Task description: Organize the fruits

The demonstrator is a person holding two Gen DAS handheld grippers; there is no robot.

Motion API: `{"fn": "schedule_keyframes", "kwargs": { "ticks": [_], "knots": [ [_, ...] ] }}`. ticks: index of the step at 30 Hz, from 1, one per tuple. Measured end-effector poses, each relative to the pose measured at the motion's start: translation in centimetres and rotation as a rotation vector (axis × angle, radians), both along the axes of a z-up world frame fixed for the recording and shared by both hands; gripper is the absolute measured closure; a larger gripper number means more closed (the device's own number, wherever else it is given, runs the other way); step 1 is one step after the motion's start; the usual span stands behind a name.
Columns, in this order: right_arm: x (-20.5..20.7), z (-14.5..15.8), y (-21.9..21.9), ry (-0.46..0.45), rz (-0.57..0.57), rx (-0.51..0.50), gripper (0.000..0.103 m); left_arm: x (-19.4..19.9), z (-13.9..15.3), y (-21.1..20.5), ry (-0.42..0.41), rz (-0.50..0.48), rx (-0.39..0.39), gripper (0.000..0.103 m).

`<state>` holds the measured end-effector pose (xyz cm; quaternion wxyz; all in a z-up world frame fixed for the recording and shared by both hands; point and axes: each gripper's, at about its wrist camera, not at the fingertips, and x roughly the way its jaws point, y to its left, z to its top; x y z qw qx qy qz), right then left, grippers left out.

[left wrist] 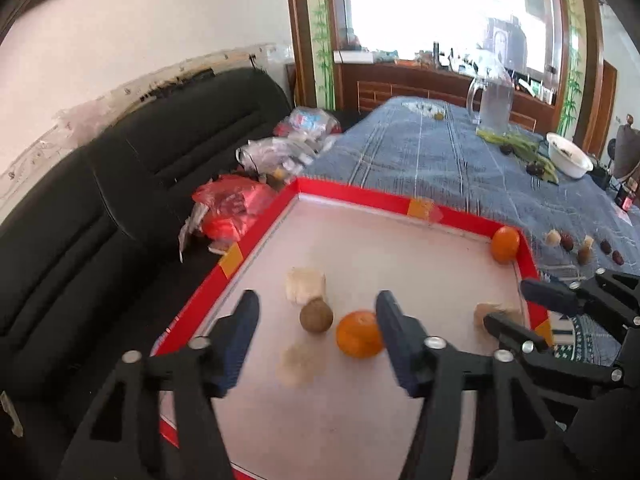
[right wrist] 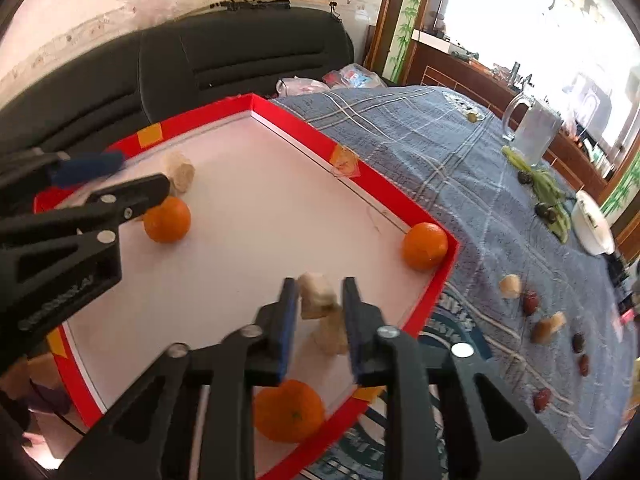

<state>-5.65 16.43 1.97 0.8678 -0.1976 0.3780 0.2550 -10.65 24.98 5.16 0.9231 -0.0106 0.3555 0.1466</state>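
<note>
A red-rimmed white tray (left wrist: 360,194) (right wrist: 304,128) lies on the table. My left gripper (left wrist: 316,312) (right wrist: 144,172) hangs open over it. A brown round fruit (left wrist: 316,316) and an orange (left wrist: 359,334) (right wrist: 167,219) lie between its fingers, and a beige chunk (left wrist: 306,286) (right wrist: 180,174) sits just beyond. My right gripper (right wrist: 320,300) (left wrist: 508,304) is open near the tray's right rim, with a blurred beige piece (right wrist: 316,296) (left wrist: 496,314) loose between its pads. A second orange (left wrist: 505,243) (right wrist: 425,246) rests in the far right corner. A third orange (right wrist: 289,410) lies under the right gripper.
To the right, the blue checked cloth (left wrist: 420,152) carries dark red fruits (right wrist: 530,303) and beige pieces (right wrist: 510,285), plus green vegetables, a glass pitcher (left wrist: 494,100) and a white bowl (left wrist: 568,154). A black sofa (left wrist: 120,200) with plastic bags (left wrist: 236,208) lies left of the tray.
</note>
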Motion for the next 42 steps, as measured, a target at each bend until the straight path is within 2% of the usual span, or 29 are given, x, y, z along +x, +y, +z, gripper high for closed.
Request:
{"fn": "schedule_keyframes", "kwargs": {
  "ticks": [2,3,5,15,21,26,32,42],
  "knots": [
    [-0.2,0.8,-0.9,-0.029,-0.017,0.011,0.054,-0.1,0.8,-0.7,-0.020,-0.006,0.020,0.030],
    [-0.3,1.2,-1.4,-0.046,-0.026,0.024,0.052,-0.1,1.0,-1.0,-0.028,-0.008,0.023,0.026],
    [-0.4,2.4,-2.8,-0.089,-0.061,0.040,0.046,-0.1,1.7,-2.1,-0.046,-0.029,0.031,0.025],
    [0.0,7.4,-12.2,-0.214,-0.278,0.065,0.042,1.9,5.9,-10.9,-0.108,-0.217,0.047,0.024],
    [-0.8,11.2,-19.2,-0.306,-0.412,0.081,0.039,2.0,10.5,-17.1,-0.221,-0.337,0.076,0.022],
    [-2.5,15.3,-25.3,-0.391,-0.537,0.131,0.027,1.6,13.4,-21.6,-0.309,-0.429,0.101,0.019],
    [-5.1,18.2,-31.3,-0.483,-0.671,0.124,0.024,1.7,14.1,-25.7,-0.318,-0.516,0.098,0.018],
    [-7.6,20.1,-37.0,-0.552,-0.783,0.135,0.020,1.4,13.9,-29.1,-0.315,-0.566,0.122,0.018]
  ]
}}
